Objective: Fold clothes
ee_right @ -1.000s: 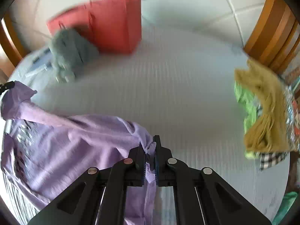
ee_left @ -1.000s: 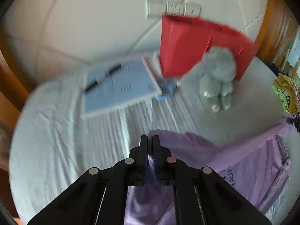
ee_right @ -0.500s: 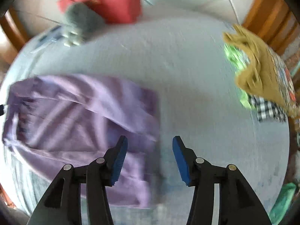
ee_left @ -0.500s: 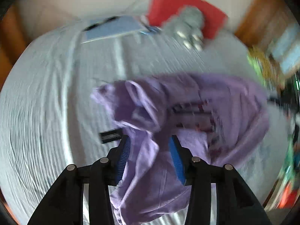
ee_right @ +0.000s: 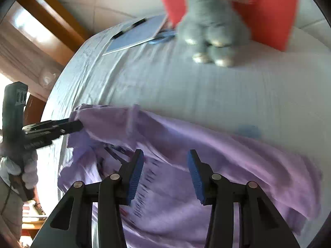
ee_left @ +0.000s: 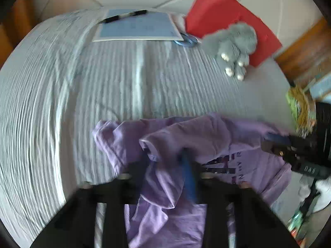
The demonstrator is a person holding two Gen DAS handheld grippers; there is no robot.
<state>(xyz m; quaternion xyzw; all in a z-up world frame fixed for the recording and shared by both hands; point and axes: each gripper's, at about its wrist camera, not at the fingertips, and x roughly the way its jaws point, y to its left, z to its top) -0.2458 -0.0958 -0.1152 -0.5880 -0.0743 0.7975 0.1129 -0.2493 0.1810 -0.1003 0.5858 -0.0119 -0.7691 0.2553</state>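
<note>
Across the near half of the bed [ee_left: 82, 86], on its pale ribbed cover, lies the lilac T-shirt [ee_right: 238, 165], rumpled, with dark lettering showing on its front.

My left claw [ee_left: 165, 165] sits low over the shirt's bunched left side. One blue pad shows clearly, the other finger is blurred and partly under a fold of cloth. Fabric lies draped between and over the fingers, but I cannot tell whether they are spread or closing on it.

My right claw [ee_right: 164, 171] is spread wide, both blue pads [ee_right: 136, 173] apart with nothing between them, poised just above the printed part of the shirt. From the left camera this claw [ee_left: 275, 142] comes in at the right edge, its tip at the shirt's far right hem.

Toward the far side of the bed, well apart from the shirt, rests a blue clipboard [ee_left: 136, 28] with a black pen [ee_left: 124, 16] lying on it. Just beside it stands a red paper bag [ee_left: 227, 16], and a grey plush toy [ee_left: 238, 43] sits against the bag's front. Near the right edge of the bed is a heap of yellow and green clothes [ee_left: 300, 107].
</note>
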